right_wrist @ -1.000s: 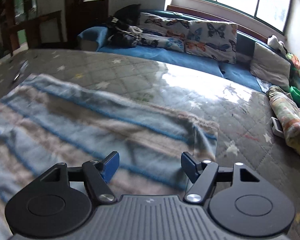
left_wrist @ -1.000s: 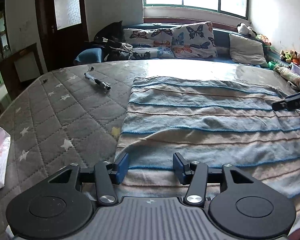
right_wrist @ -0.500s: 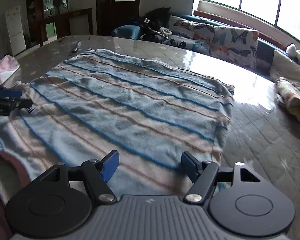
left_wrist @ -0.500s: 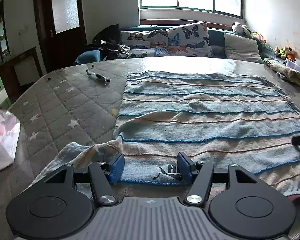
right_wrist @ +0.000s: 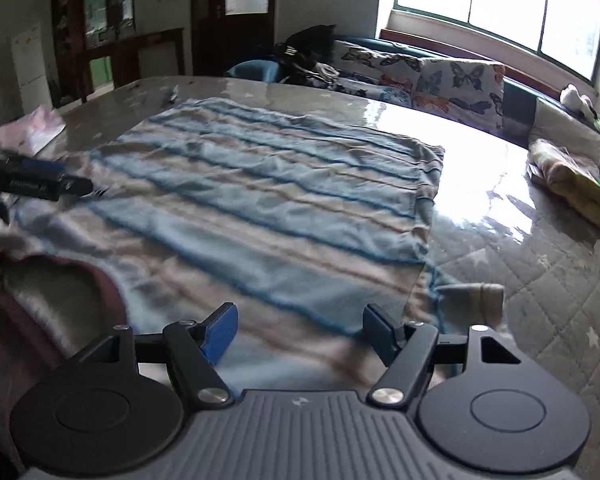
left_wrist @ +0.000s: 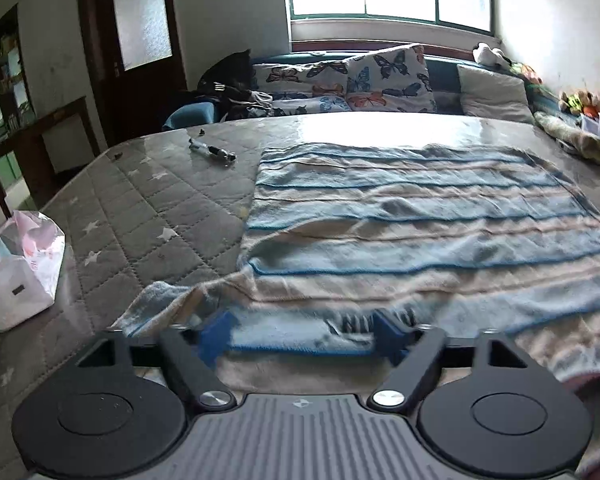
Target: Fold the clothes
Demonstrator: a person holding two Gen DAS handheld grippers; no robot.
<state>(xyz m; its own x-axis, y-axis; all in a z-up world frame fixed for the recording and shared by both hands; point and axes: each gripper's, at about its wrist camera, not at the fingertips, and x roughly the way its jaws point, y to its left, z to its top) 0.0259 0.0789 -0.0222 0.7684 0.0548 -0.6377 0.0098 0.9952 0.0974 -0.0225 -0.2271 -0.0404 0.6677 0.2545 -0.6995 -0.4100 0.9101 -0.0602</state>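
Note:
A blue and beige striped garment [left_wrist: 412, 224] lies spread flat on a grey quilted mattress [left_wrist: 140, 216]; it also shows in the right wrist view [right_wrist: 260, 200]. My left gripper [left_wrist: 306, 330] is open just above the garment's near hem, by its near left corner. My right gripper [right_wrist: 300, 330] is open over the near hem toward the right corner. The left gripper's fingers [right_wrist: 48, 184] show at the left of the right wrist view.
A pen-like tool [left_wrist: 212, 151] lies on the mattress far left. A white and pink bag [left_wrist: 16, 264] sits at the left edge. Butterfly pillows [left_wrist: 384, 80] and a sofa stand behind. A folded cloth [right_wrist: 568, 176] lies at the far right.
Both grippers have drawn back to the garment's near hem and opened wider. The garment's near left corner now lies rumpled toward the left.

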